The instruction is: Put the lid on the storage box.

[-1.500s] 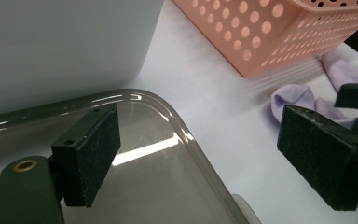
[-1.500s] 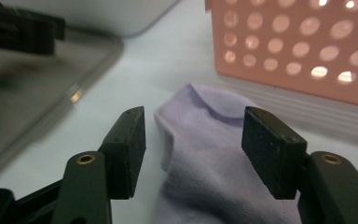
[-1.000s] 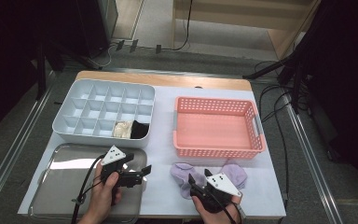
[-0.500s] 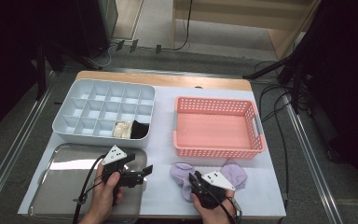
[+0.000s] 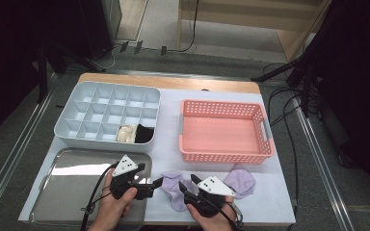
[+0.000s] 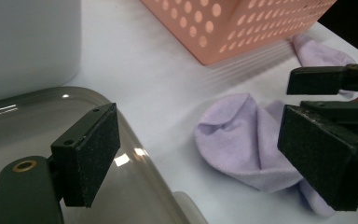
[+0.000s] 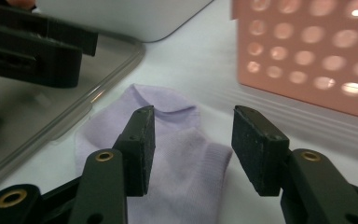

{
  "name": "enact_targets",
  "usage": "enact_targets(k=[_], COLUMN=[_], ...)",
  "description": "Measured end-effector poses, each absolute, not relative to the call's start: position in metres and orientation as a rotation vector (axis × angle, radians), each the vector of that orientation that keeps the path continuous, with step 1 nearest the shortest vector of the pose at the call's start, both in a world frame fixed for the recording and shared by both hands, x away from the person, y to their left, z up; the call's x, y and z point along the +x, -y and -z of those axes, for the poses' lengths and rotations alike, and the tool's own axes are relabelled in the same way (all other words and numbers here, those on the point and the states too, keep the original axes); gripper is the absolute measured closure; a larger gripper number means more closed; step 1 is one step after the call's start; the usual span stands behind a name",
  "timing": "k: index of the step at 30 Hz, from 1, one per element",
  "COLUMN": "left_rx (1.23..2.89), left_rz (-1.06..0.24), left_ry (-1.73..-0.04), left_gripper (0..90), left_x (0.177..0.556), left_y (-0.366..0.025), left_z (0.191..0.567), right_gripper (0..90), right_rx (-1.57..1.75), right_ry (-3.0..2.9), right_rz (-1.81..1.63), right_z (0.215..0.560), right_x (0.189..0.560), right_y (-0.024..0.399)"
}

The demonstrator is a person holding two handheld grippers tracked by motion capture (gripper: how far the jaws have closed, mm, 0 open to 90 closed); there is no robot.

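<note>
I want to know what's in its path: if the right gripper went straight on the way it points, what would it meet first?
Most likely the purple sock lying just ahead of the open right gripper; beyond that, the metal tray. Depth is hard to judge.

On the desk (image 5: 168, 149), the divided box (image 5: 108, 115) sits behind the tray (image 5: 67, 187), the basket (image 5: 224, 132) to their right, socks (image 5: 173, 187) before it.

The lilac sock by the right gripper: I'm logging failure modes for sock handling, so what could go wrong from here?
The right gripper, its jaws just reopened, stands open over the lilac sock, gripping nothing; closing may catch only the top layer. The left gripper is close, so the two could collide.
</note>
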State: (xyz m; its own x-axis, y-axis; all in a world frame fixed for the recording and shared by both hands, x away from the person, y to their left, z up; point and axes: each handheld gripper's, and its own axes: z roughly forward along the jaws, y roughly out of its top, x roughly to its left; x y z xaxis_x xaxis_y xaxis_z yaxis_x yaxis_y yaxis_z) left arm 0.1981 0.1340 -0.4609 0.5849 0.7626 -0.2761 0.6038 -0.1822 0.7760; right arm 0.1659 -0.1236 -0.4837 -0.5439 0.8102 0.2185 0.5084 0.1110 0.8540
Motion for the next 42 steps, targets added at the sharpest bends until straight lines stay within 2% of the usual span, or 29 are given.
enact_targets(k=[8, 10, 15, 17, 24, 27, 31, 33, 37, 42], left_rx=[1.905, 1.91, 1.946, 1.948, 1.953, 1.957, 1.969, 1.986, 2.024, 2.097], left_rz=[-0.254, -0.273, -0.293, -0.288, -0.267, -0.248, -0.205, -0.217, -0.233, -0.243], left_ry=[-1.11, -1.113, -1.097, -1.102, -1.092, -1.086, -1.076, -1.071, -1.055, -1.056], left_gripper=[15.9, 19.2, 23.4, 24.1, 25.3, 27.1, 32.4, 35.3, 45.8, 62.5], left_x=[0.198, 0.198, 0.198, 0.199, 0.198, 0.197, 0.197, 0.197, 0.197, 0.198], left_y=[-0.126, -0.124, -0.118, -0.119, -0.117, -0.115, -0.111, -0.108, -0.102, -0.094], left_z=[0.462, 0.462, 0.465, 0.465, 0.466, 0.467, 0.467, 0.468, 0.47, 0.474], right_gripper=[51.8, 58.5, 83.5, 85.9, 83.6, 76.4, 58.7, 56.7, 59.7, 81.0], right_rx=[1.42, 1.408, 1.399, 1.376, 1.259, 1.291, 1.38, 1.414, 1.466, 1.456], right_ry=[-2.044, -2.062, -2.105, -2.112, -2.102, -2.07, -2.016, -2.001, -2.012, -2.042], right_rz=[-1.287, -1.235, -1.18, -1.146, -1.113, -1.106, -1.154, -1.148, -1.171, -1.16], right_z=[0.491, 0.492, 0.495, 0.493, 0.492, 0.495, 0.494, 0.494, 0.498, 0.496], right_x=[0.136, 0.133, 0.13, 0.132, 0.15, 0.156, 0.157, 0.155, 0.15, 0.15], right_y=[0.133, 0.129, 0.127, 0.13, 0.153, 0.158, 0.16, 0.16, 0.16, 0.156])
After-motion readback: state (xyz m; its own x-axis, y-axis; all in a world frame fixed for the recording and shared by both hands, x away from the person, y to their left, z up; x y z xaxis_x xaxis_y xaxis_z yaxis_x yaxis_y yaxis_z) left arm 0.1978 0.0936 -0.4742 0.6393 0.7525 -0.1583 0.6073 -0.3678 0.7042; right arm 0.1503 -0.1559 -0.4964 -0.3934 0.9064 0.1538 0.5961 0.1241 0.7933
